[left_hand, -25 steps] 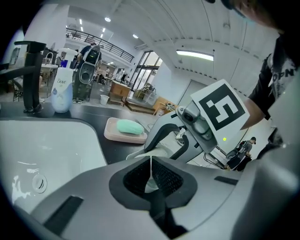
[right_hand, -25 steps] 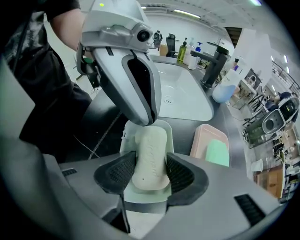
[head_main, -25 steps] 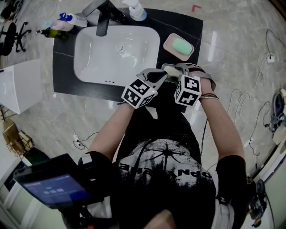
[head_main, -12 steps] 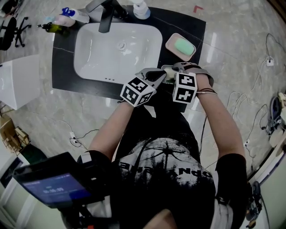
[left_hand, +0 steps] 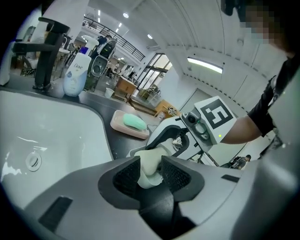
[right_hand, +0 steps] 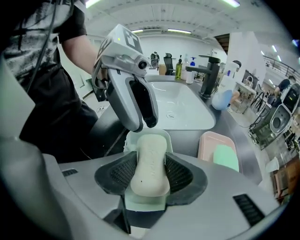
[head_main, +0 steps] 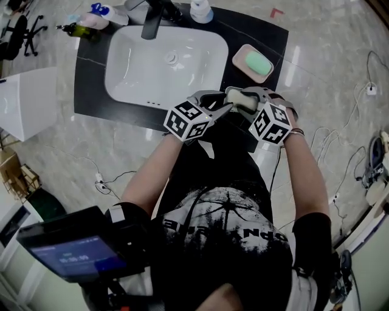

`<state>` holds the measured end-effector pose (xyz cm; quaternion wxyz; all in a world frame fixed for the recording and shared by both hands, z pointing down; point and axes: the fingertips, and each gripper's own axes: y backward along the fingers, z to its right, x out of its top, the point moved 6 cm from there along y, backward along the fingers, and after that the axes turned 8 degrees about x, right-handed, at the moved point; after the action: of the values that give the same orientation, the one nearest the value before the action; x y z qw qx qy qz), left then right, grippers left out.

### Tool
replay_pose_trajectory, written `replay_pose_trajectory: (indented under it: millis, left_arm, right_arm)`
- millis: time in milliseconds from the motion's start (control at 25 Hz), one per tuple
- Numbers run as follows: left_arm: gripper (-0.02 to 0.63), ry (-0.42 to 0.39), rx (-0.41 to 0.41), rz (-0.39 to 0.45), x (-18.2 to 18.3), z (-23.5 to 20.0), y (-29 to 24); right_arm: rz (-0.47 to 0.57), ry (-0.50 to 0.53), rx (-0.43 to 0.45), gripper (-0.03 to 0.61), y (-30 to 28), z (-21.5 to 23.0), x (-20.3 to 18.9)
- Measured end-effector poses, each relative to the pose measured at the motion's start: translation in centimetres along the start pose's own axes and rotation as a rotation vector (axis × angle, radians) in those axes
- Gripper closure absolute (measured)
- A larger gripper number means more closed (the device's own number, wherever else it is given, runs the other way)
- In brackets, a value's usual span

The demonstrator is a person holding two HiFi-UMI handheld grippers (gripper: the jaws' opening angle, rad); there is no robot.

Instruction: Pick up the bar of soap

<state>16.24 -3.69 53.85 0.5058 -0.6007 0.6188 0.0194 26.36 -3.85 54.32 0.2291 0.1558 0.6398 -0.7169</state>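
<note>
A cream bar of soap (right_hand: pixel 150 164) lies in a pale green dish (right_hand: pixel 145 136) at the dark counter's front edge, right of the sink. My right gripper (right_hand: pixel 150 176) points steeply down over it. Its jaws have just been closing, and both pads press on the bar's narrow waist. My left gripper (right_hand: pixel 145 124) reaches in from the left. Its jaws have just been opening and now stand round the far end of the soap (left_hand: pixel 150 164) and dish. In the head view both grippers meet over the soap (head_main: pixel 243 100).
A second, green soap (head_main: pixel 257 62) rests in a pink dish (head_main: pixel 243 54) further back on the counter. The white sink (head_main: pixel 121 91) with a black faucet (head_main: pixel 152 24) fills the left. Bottles (head_main: pixel 200 11) stand behind it. Cables lie on the floor.
The right gripper's marker cube has swung right and tilted, uncovering the cream soap between the two grippers. The left gripper has stayed in place. The view has shifted slightly.
</note>
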Motion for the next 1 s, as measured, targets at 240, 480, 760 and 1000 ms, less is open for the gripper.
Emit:
replay_pose_trajectory:
  millis: [240, 480, 760, 1000]
  left_arm:
    - [0.471, 0.069, -0.021, -0.019, 0.4, -0.1, -0.6]
    - [0.471, 0.013, 0.008, -0.056, 0.6, -0.1, -0.8]
    - [0.471, 0.01, 0.017, -0.068, 0.7, -0.1, -1.0]
    - [0.471, 0.034, 0.013, -0.077, 0.5, -0.3, -0.7]
  right_arm:
    - [0.075, 0.018, -0.036, 0.384, 0.5, -0.3, -0.2]
    - [-0.1, 0.011, -0.043, 0.373, -0.4, 0.1, -0.1]
    - [-0.338, -0.009, 0.013, 0.376, -1.7, 0.4, 1.3]
    - [-0.305, 0.007, 0.043, 0.376, -1.9, 0.4, 1.6]
